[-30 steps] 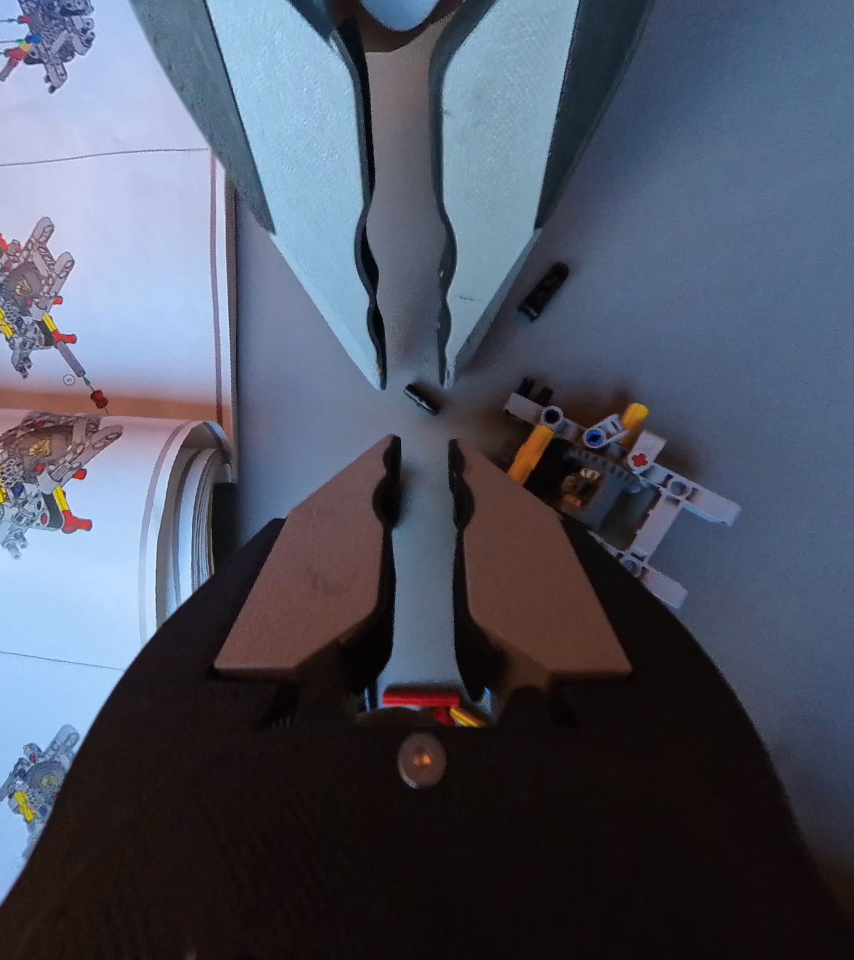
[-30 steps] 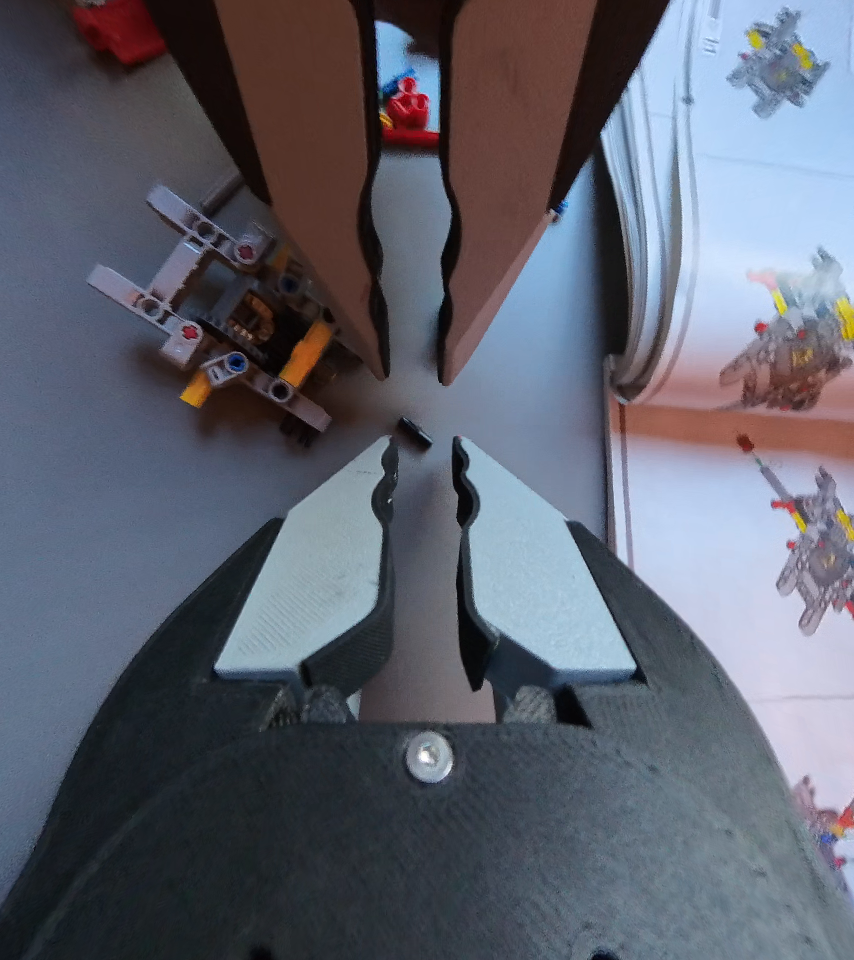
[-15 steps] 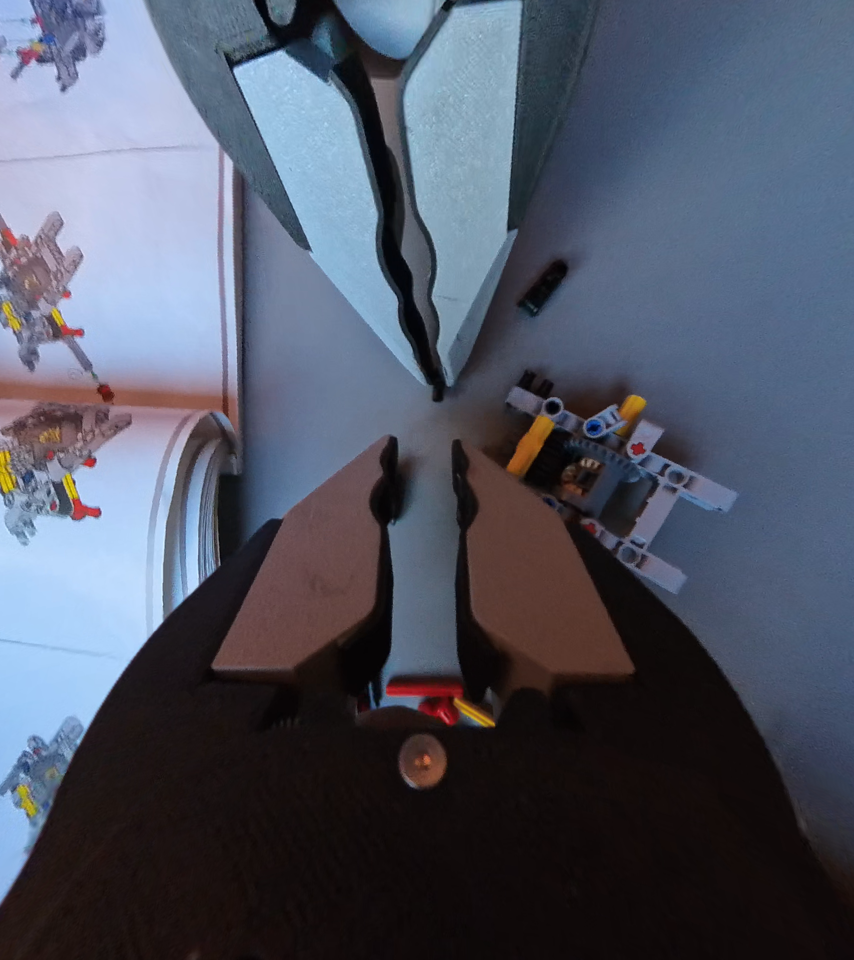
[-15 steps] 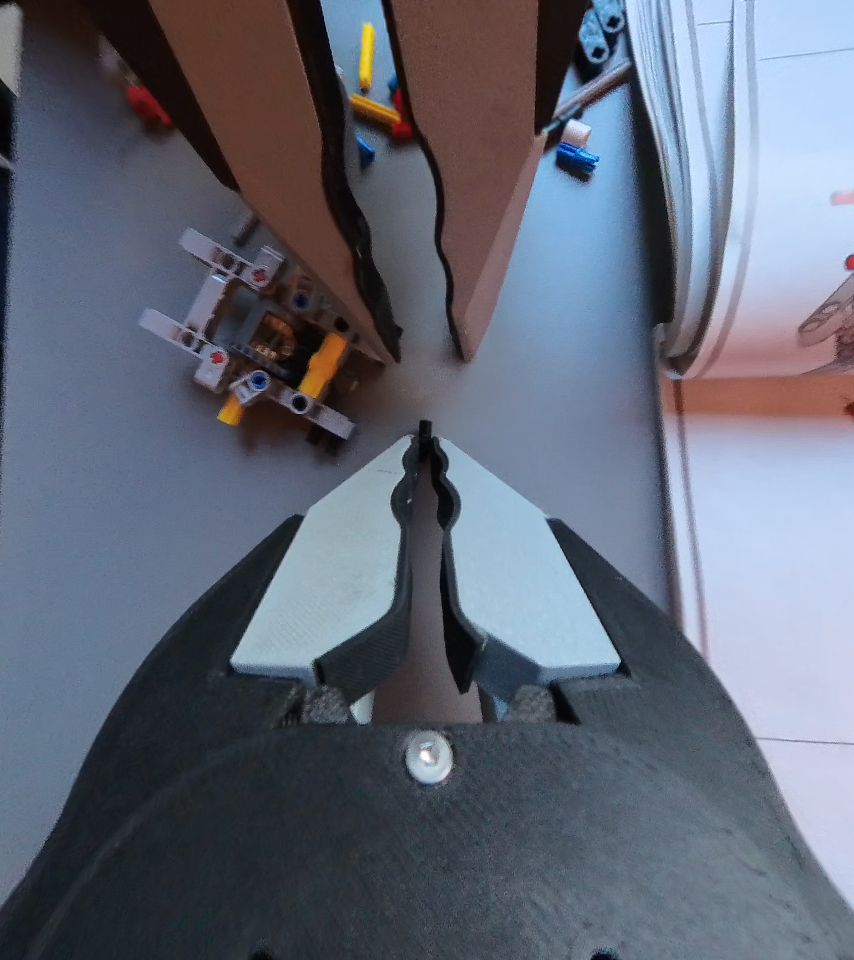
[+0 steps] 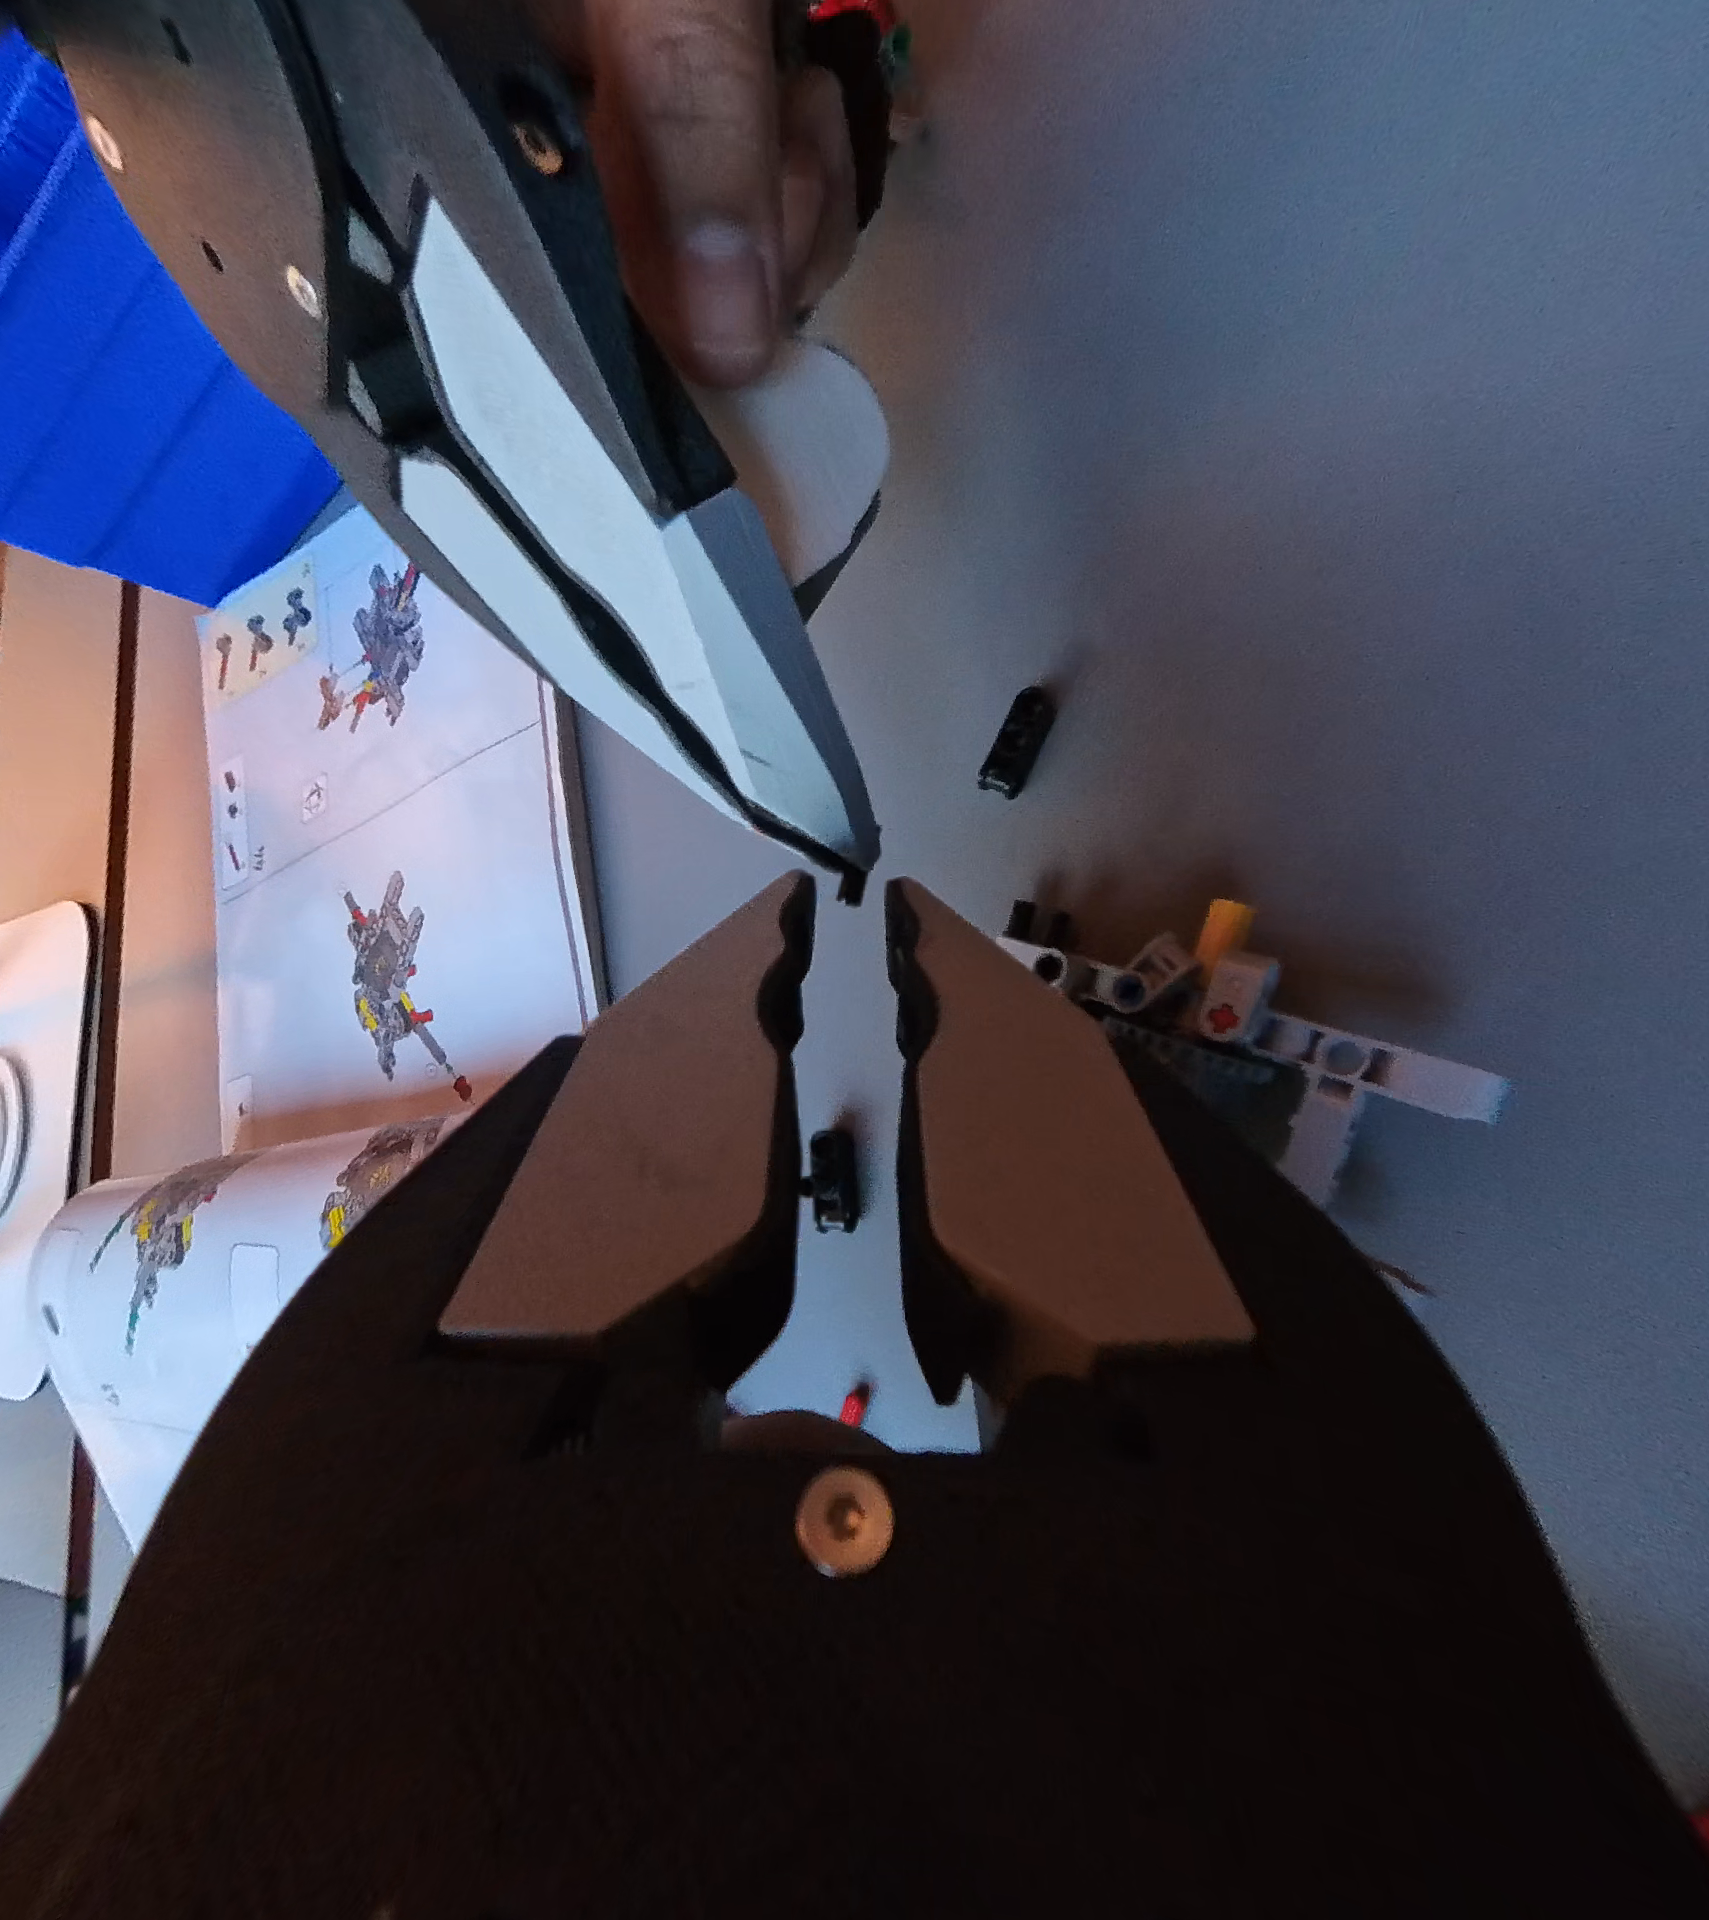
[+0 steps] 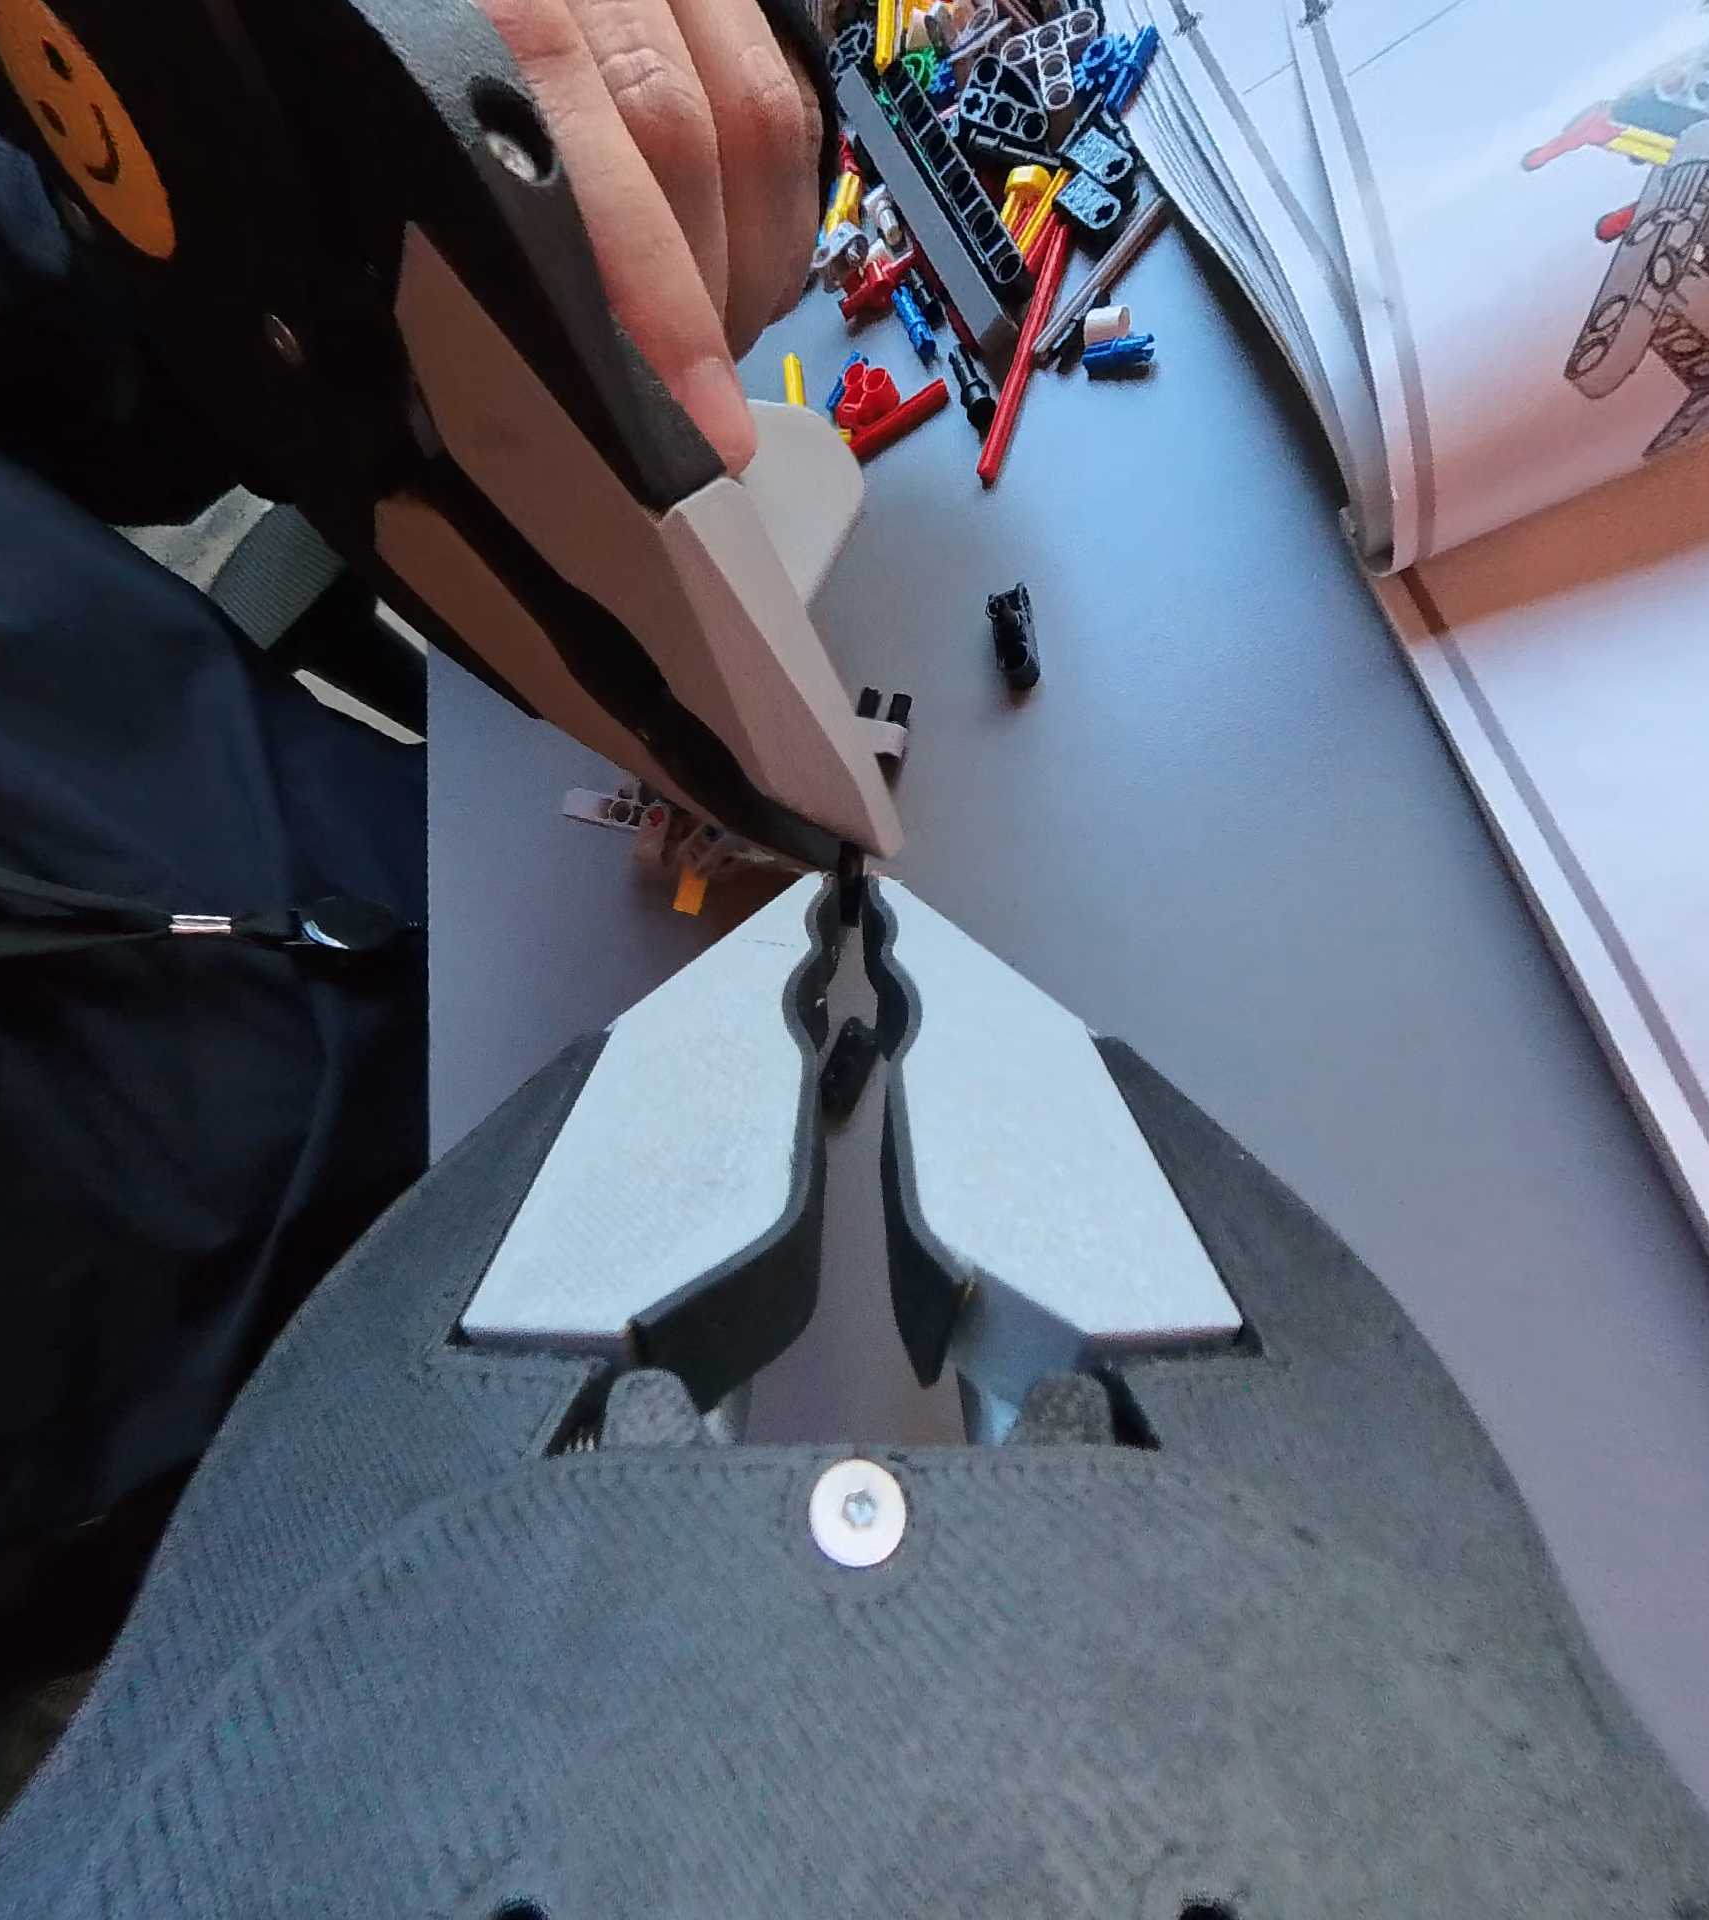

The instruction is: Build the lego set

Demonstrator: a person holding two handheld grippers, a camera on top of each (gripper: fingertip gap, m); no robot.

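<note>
Between right tool (image 6: 848,883) tips: small black pin (image 6: 848,896).

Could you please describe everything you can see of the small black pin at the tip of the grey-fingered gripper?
The small black pin is a short, dark, plastic-looking peg. It is pinched at the very tip of the right gripper, whose grey fingers are closed on it. Its free end pokes out beyond the fingertips into the gap between the open brown fingers of the left gripper, not visibly touching them, above the grey table.
</note>
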